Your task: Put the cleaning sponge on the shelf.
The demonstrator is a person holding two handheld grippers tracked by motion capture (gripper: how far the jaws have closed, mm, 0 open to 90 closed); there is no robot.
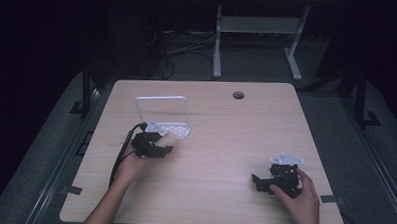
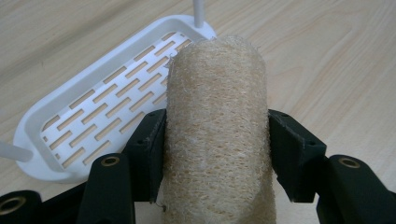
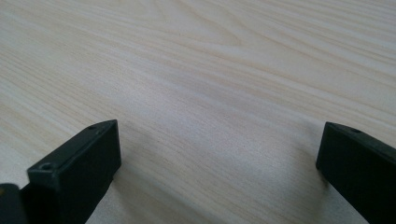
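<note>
Left gripper (image 2: 215,140) clamped a loofah sponge (image 2: 215,126) beside the empty slotted white tray (image 2: 70,126); right gripper (image 3: 219,172) gaped wide, holding nothing, over the counter (image 3: 210,70).

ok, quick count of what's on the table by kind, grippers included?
Loofah sponge: 1, clamped in the left gripper
White slotted tray with a wire handle: 1
Grippers: 2, left and right gripper, the right with jaws apart over bare table
Total: 4
</note>
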